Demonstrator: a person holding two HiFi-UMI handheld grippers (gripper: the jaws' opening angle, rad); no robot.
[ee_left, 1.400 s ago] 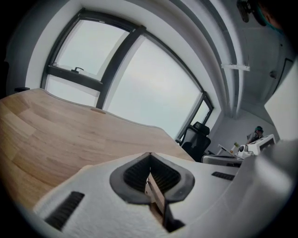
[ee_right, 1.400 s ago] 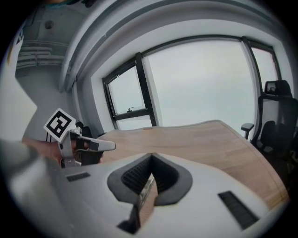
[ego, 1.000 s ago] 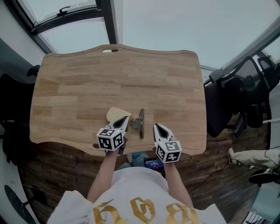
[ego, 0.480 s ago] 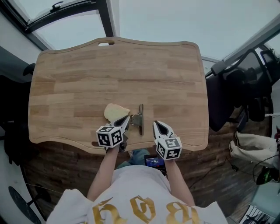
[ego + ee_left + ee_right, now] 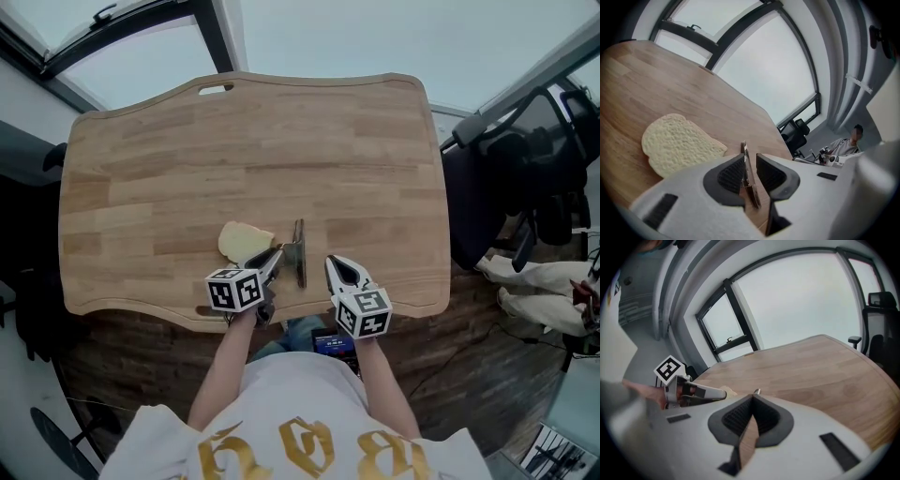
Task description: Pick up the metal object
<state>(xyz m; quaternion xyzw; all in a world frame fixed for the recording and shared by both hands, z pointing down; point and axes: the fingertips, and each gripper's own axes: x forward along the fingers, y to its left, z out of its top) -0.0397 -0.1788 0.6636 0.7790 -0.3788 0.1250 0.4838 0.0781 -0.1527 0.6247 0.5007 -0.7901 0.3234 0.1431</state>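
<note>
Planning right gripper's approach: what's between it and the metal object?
Nothing. Head view shows only bare wooden table between the right gripper and the metal object.

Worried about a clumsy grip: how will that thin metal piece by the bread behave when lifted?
The metal piece looks like a thin flat plate, so it is probably stiff and light. Its smooth faces may slip. It seems to stand on edge between the jaws of the left claw, which have just been opening, so it could tip over.
</note>
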